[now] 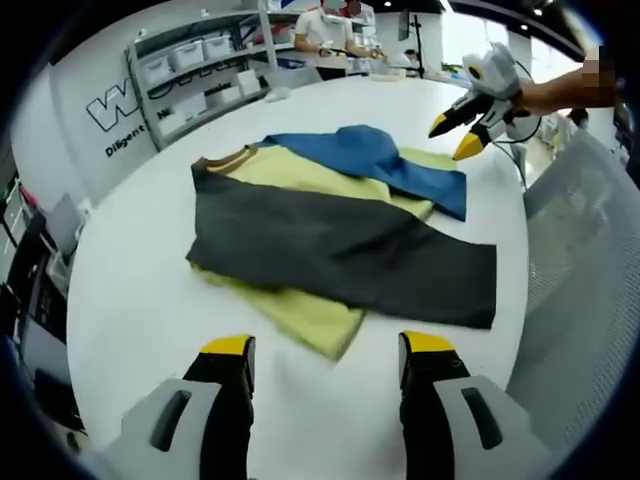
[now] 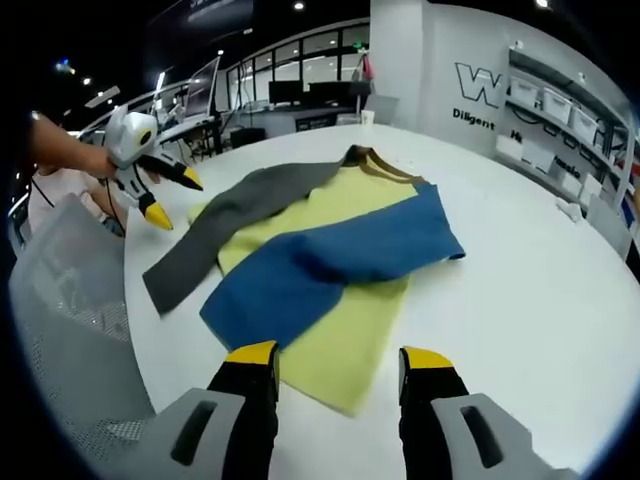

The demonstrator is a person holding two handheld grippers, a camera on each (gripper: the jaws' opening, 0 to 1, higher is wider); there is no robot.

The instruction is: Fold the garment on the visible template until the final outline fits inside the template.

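A yellow-green shirt [image 1: 300, 175] [image 2: 350, 330] with a brown collar lies flat on the white round table [image 1: 150, 300] [image 2: 540, 300]. Its dark grey sleeve [image 1: 350, 250] [image 2: 240, 205] and its blue sleeve [image 1: 390, 160] [image 2: 330, 255] are both folded across the body. My left gripper [image 1: 328, 345] stands open just short of the shirt's near hem, with nothing between its fingers; in the right gripper view the left gripper [image 2: 175, 198] hovers by the grey sleeve's end. My right gripper [image 2: 340, 355] is open in front of the yellow hem; in the left gripper view the right gripper [image 1: 455, 137], in a hand, hangs beyond the blue sleeve.
A grey mesh chair back [image 1: 580, 260] [image 2: 70, 330] stands against the table's edge beside the shirt. Shelves with white bins [image 1: 200, 70] [image 2: 560, 110] line the wall. A person [image 1: 325, 30] is behind the far edge of the table. Desks with monitors [image 2: 290, 95] fill the background.
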